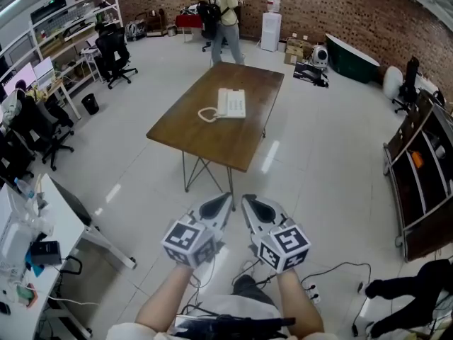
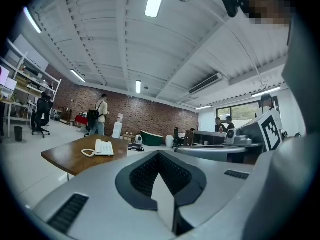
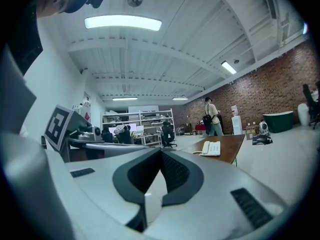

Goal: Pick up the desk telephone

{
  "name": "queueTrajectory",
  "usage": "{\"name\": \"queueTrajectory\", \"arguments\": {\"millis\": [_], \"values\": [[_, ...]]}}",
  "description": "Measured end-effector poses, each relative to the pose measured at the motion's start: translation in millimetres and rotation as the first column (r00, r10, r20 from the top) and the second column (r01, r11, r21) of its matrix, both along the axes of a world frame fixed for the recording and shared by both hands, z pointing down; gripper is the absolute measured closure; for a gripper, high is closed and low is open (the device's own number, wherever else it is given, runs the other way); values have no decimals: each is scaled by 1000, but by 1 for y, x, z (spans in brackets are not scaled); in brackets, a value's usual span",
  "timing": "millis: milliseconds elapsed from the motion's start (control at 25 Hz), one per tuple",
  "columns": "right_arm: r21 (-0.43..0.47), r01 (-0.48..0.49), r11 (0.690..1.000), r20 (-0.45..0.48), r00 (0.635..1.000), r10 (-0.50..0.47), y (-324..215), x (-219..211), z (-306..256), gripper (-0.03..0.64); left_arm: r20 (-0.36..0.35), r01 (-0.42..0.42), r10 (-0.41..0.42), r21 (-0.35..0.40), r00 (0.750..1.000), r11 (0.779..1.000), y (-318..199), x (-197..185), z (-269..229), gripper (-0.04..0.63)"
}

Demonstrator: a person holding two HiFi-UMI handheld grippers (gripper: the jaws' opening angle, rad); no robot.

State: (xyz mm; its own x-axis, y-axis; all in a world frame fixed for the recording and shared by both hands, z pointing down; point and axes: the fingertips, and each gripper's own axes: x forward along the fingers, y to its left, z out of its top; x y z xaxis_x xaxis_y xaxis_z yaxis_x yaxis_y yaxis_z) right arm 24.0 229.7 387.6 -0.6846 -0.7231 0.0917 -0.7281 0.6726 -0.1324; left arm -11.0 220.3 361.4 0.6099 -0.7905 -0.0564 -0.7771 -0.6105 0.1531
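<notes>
A white desk telephone [image 1: 231, 103] with a coiled cord lies on a brown wooden table [image 1: 212, 137] in the middle of the room, well ahead of me. It shows small in the left gripper view as the telephone [image 2: 103, 147] and in the right gripper view as the telephone [image 3: 211, 148]. My left gripper [image 1: 222, 204] and right gripper [image 1: 252, 205] are held side by side close to my body, level, both shut with nothing between the jaws. White floor lies between them and the table.
A person with a black backpack [image 1: 219, 16] stands beyond the table's far end. Office chairs [image 1: 113, 52] and shelving [image 1: 67, 27] line the left. A white desk [image 1: 60, 225] sits near left, a dark shelf unit [image 1: 425, 176] at right. Cables [image 1: 333, 275] trail on the floor by my feet.
</notes>
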Motion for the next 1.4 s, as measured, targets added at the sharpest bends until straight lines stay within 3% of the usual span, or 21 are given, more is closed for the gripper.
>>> {"name": "queueTrajectory", "arguments": {"millis": [600,1400], "values": [[-6,93,996,27,995,-93,-121,31,-3,615,21,97,-97,-9,995,995,-125,36,0,595],[13,141,990,2,990,-141,-198,31,6,615,28,147,-146,-19,989,989,-197,32,18,595]]}}
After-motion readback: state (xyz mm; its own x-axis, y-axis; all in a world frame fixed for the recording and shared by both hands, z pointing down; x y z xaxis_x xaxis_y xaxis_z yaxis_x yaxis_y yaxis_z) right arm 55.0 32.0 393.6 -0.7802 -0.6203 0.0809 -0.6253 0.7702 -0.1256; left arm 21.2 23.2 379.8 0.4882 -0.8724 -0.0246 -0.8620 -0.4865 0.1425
